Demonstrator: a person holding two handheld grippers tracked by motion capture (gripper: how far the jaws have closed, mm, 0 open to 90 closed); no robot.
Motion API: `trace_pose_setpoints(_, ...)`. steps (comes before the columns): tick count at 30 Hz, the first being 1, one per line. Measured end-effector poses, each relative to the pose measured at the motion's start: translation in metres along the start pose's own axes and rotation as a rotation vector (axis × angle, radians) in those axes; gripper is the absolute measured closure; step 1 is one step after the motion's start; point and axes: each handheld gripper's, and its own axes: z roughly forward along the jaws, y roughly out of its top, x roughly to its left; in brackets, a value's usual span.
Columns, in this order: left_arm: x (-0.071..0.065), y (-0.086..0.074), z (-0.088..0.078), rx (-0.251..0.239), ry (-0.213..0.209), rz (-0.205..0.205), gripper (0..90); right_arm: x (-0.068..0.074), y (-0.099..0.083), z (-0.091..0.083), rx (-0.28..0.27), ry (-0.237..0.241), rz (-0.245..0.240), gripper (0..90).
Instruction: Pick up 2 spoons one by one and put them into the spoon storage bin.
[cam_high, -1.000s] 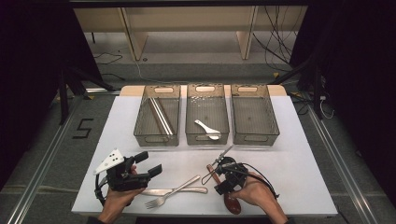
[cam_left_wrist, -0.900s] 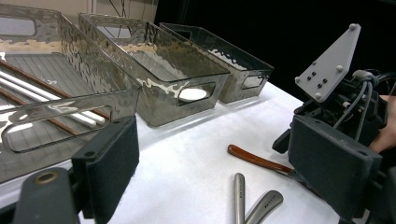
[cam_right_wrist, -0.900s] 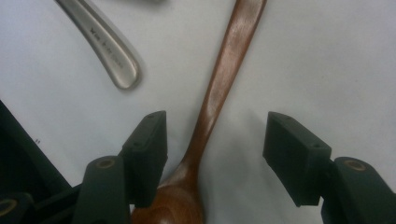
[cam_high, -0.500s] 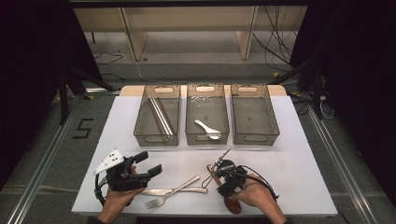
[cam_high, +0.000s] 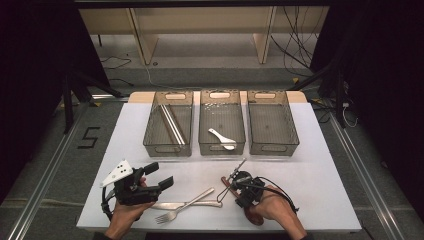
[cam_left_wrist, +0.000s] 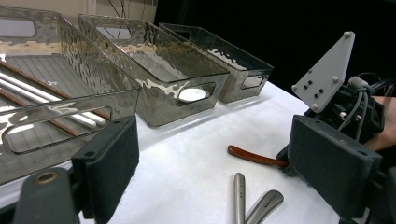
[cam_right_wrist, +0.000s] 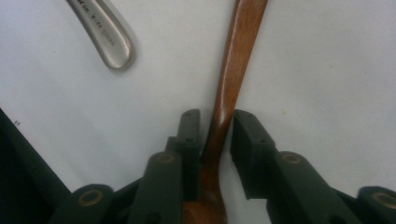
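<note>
1. Landmark: the wooden spoon (cam_right_wrist: 231, 70) lying on the white table (cam_high: 310, 170). Every place below is given from it.

2. My left claw (cam_high: 159, 176) is well to the left of the spoon in the high view, lifted off the table, jaws spread wide with nothing between them. Seen through its own view, the spoon's handle end (cam_left_wrist: 254, 157) lies ahead and to the right of it.

3. Between that claw and the spoon lie a fork (cam_high: 182, 206) and a knife (cam_high: 186, 204), crossing one another. The knife's handle end (cam_right_wrist: 108, 45) lies just left of the spoon's handle, apart from it.

4. My right claw (cam_right_wrist: 215, 128) is directly over the spoon, pointing down. It is plainly the nearer one.

5. Deciding relation: the spoon's long axis runs straight up the right gripper view, between the two jaws, so the jaws close across its width. The grip falls where the handle widens toward the bowl.

6. State: these jaws have just been closing. The pads (cam_right_wrist: 191, 140) flank the handle; the left one looks to be touching, while a thin gap remains at the right one. I judge the pinch not yet complete.

7. Beyond the spoon stand three trays; the middle tray (cam_high: 221, 147) holds a white spoon (cam_high: 222, 138).
</note>
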Motion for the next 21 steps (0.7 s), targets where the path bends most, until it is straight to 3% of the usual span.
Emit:
trace_pose_setpoints(5, 0.000, 0.000, 0.000, 0.001, 0.000, 0.001, 16.0, -0.001, 0.000, 0.000, 0.001, -0.006, -0.006, 81.6)
trace_pose_setpoints(15, 0.000, 0.000, 0.000, -0.003, 0.001, -0.002, 16.0, -0.001, -0.001, -0.002, -0.001, -0.014, -0.060, 82.6)
trace_pose_setpoints(21, 0.000, 0.000, 0.000, -0.003, 0.001, 0.000, 16.0, -0.004, -0.002, -0.011, -0.038, -0.009, -0.049, 82.6)
